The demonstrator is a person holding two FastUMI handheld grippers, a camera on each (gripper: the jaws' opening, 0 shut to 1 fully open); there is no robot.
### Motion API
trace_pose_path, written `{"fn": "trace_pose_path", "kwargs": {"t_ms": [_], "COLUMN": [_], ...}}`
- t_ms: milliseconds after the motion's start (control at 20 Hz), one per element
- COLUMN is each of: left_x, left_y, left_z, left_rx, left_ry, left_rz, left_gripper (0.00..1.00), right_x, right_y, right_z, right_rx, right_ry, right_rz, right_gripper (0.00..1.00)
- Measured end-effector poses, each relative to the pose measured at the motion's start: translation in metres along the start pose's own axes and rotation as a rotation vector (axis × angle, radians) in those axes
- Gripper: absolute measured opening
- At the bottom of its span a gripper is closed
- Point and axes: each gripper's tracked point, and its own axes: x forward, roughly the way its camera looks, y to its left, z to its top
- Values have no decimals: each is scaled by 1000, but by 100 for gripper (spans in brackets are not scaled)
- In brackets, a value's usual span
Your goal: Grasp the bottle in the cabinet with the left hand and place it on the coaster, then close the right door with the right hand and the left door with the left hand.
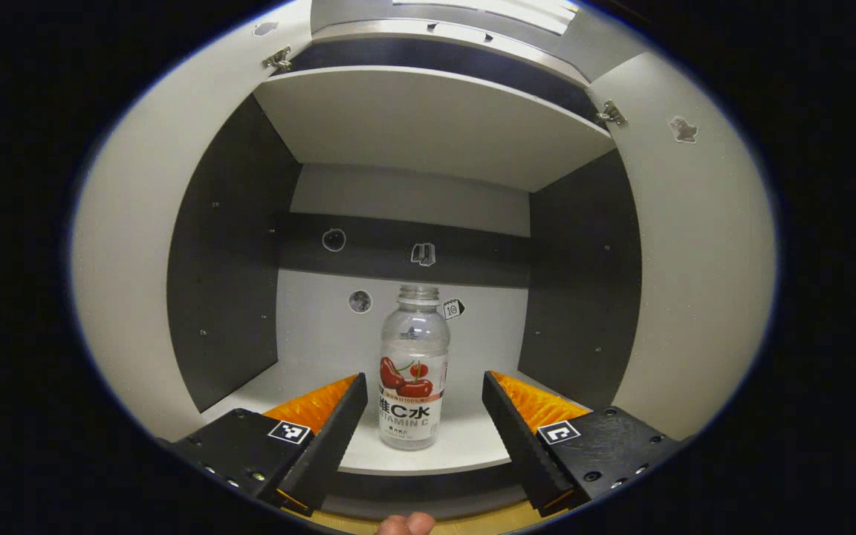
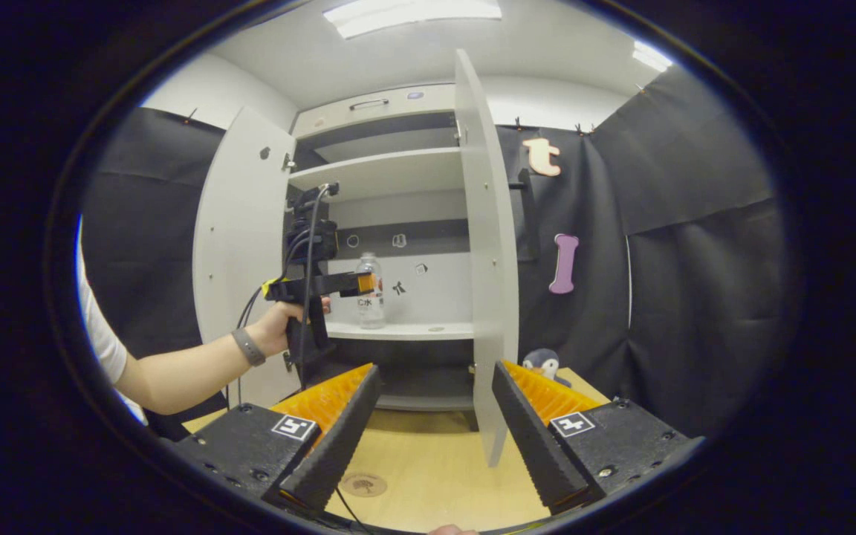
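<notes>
A clear bottle [image 1: 413, 368] with a cherry label and no cap stands upright near the front of the cabinet's lower shelf [image 1: 472, 440]. My left gripper [image 1: 424, 379] is open, one finger on each side of the bottle, neither pressing on it. From the right gripper view, a hand holds the left gripper [image 2: 363, 283] level at the bottle [image 2: 370, 299]. Both cabinet doors stand open, the left door [image 2: 238, 245] and the right door [image 2: 484, 260]. My right gripper [image 2: 435, 368] is open over the wooden table, holding nothing. A round coaster [image 2: 363, 484] lies on the table just below it.
An upper shelf [image 1: 428, 119] hangs over the bottle, and dark side walls close in the compartment. A small penguin toy [image 2: 543, 362] sits on the table behind the right door. A cable trails from the left gripper. A person's arm [image 2: 190, 368] reaches in from the left.
</notes>
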Motion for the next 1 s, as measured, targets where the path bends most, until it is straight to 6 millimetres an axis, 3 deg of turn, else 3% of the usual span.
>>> {"fn": "trace_pose_path", "kwargs": {"t_ms": [50, 100, 250, 550, 700, 850, 1000], "left_x": [9, 17, 38, 62, 64, 61, 51], "left_y": [2, 4, 11, 12, 12, 14, 12], "left_z": [-2, -3, -3, 0, 0, -1, 6], "left_rx": [2, 1, 10, 19, 13, 28, 11], "left_ry": [5, 3, -4, 18, 23, 41, 31], "left_rz": [7, 16, 34, 32, 27, 36, 10], "left_gripper": [95, 95, 95, 95, 94, 79, 79], "right_x": [2, 2, 3, 6, 6, 4, 3], "right_y": [-2, -5, -13, -18, -19, -20, -20], "right_z": [-2, -5, -9, -8, -8, -8, -6], "right_rx": [1, 2, 13, 11, 14, 22, 17], "right_ry": [9, 20, 37, 37, 34, 35, 33], "right_rz": [-8, -20, -46, -59, -60, -57, -50], "right_gripper": [95, 100, 99, 100, 100, 100, 100]}}
